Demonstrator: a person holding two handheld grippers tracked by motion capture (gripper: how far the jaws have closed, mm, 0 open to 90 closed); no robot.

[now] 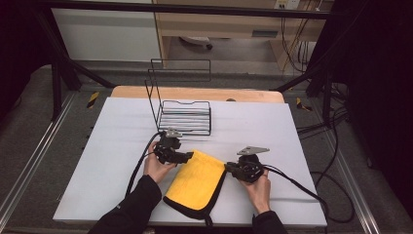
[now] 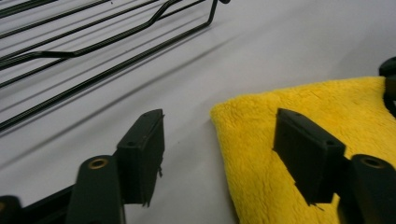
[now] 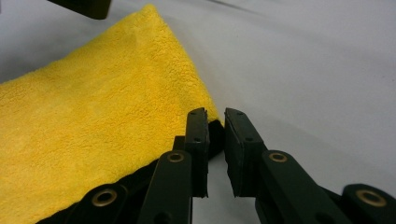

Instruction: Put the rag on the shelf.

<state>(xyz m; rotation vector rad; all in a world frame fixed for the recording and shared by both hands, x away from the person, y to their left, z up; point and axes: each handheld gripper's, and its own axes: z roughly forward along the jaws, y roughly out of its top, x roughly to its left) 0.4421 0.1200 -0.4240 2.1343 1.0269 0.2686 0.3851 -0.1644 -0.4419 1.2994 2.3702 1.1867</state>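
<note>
A folded yellow cloth (image 1: 197, 179) with a black hem lies on the white table sheet (image 1: 117, 161) in front of me. My left gripper (image 1: 189, 156) is at its far left corner. In the left gripper view its jaws (image 2: 224, 156) stand open astride that corner (image 2: 280, 107), with the right pad over the pile and neither pad pressing. My right gripper (image 1: 228, 168) is at the cloth's right corner. In the right gripper view the jaws (image 3: 215, 114) are nearly together, and the black hem at the corner of the cloth (image 3: 93, 121) sits between their tips.
A black wire rack (image 1: 185, 117) stands behind the cloth at mid-table, its bars (image 2: 93, 46) close to the left gripper. Cables trail from both grippers across the sheet. A wooden tabletop strip (image 1: 195, 92) runs along the far edge.
</note>
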